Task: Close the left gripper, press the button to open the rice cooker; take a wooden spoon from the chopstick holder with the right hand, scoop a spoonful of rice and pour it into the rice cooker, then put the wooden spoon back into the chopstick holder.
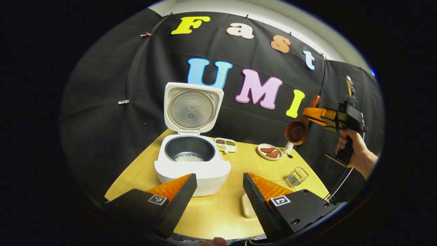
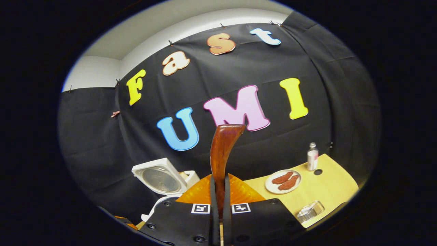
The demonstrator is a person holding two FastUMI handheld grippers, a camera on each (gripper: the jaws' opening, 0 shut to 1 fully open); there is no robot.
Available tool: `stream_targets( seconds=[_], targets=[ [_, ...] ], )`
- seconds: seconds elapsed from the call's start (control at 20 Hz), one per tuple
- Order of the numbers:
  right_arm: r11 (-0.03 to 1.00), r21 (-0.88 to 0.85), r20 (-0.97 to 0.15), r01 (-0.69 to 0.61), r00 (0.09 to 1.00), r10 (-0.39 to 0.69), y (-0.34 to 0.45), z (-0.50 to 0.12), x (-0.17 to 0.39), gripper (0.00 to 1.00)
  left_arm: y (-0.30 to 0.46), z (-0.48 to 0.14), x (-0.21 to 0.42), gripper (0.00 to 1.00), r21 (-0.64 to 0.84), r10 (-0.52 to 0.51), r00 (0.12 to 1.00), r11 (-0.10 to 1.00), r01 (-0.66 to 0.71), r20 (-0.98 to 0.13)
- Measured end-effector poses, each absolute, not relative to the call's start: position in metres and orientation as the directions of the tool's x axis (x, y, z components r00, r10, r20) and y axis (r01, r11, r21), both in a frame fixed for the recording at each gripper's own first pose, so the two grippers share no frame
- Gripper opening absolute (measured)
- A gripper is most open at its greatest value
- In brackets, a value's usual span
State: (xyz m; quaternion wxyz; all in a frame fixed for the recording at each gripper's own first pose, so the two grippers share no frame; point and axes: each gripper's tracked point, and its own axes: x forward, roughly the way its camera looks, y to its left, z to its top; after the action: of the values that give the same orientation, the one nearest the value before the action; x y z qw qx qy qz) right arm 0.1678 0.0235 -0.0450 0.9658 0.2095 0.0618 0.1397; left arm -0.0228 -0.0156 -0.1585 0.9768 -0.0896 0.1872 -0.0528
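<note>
Rice cooker [image 1: 193, 164] stands on the left part of the wooden table [image 1: 225, 212], its lid [image 1: 193, 107] swung up and back, and a small heap of white rice [image 1: 188, 158] lies in the bottom of the dark inner pot. In the left gripper view the left gripper [image 1: 220, 198] hovers near the front of the cooker with its jaws spread wide and nothing between them; a pale flat object [image 1: 248, 206] lies on the table just beside its right finger. Just right of the cooker sits a small divided dish [image 1: 225, 144] of grains, and farther right a white plate [image 1: 269, 151] with two reddish pieces. High at the right, a hand [image 1: 355, 153] holds the right gripper [image 1: 312, 114] well above the table, clamped on the handle of a wooden spoon [image 1: 297, 131], whose bowl hangs above the far right part of the table. A wire holder [image 1: 297, 176] lies on the table near the right edge. In the right gripper view the jaws are drawn narrow, both fingers pressing the spoon handle, which rises straight up from between them. Beyond them to the right are the plate, a small bottle [image 2: 312, 156] at the far edge, and the wire holder, with the open cooker lid at the left.
</note>
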Motion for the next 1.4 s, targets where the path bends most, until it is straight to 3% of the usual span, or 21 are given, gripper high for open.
stream_targets(
  seconds=[0.7,1.4],
  targets=[
    [0.941,0.33,-0.266,-0.076,0.949,0.17,-0.148,-0.188,0.195,0.08,-0.08,-0.158,-0.015,0.94,-0.151,-0.113,0.91,0.987,0.056,-0.399],
    [0.924,0.371,-0.423,-0.093,0.869,0.258,-0.142,-0.329,0.217,0.08,-0.08,-0.175,-0.023,0.94,-0.154,0.018,0.882,0.983,-0.102,-0.47]
  ],
)
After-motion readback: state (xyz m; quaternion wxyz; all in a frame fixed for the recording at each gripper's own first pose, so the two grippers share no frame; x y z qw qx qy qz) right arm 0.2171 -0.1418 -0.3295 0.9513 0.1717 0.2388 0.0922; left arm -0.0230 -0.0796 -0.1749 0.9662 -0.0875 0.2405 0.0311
